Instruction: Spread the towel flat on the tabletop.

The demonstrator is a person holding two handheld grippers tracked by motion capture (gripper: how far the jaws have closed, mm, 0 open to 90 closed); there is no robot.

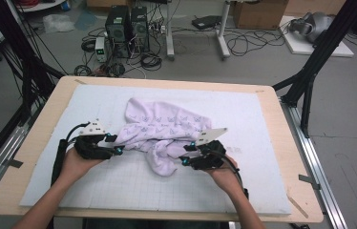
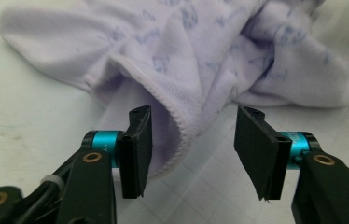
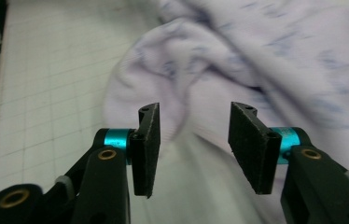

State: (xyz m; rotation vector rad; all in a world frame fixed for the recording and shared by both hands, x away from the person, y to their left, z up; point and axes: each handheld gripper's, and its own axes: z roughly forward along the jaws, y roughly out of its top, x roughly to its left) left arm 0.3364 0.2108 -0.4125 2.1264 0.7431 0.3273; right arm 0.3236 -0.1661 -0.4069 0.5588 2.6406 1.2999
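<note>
The crumpled lilac garment (image 1: pixel 164 131) lies on the worktop (image 1: pixel 262 124) between the left gripper (image 1: pixel 115 144) and right gripper (image 1: pixel 187 153); both stand half-wide, gripping nothing.

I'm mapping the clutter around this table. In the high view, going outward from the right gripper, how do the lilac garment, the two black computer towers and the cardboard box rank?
From the right gripper:
1. Lilac garment, right at its jaws.
2. Computer towers, on the floor beyond the table, upper left.
3. Cardboard box, top right; too close to the towers to call firmly.
</note>
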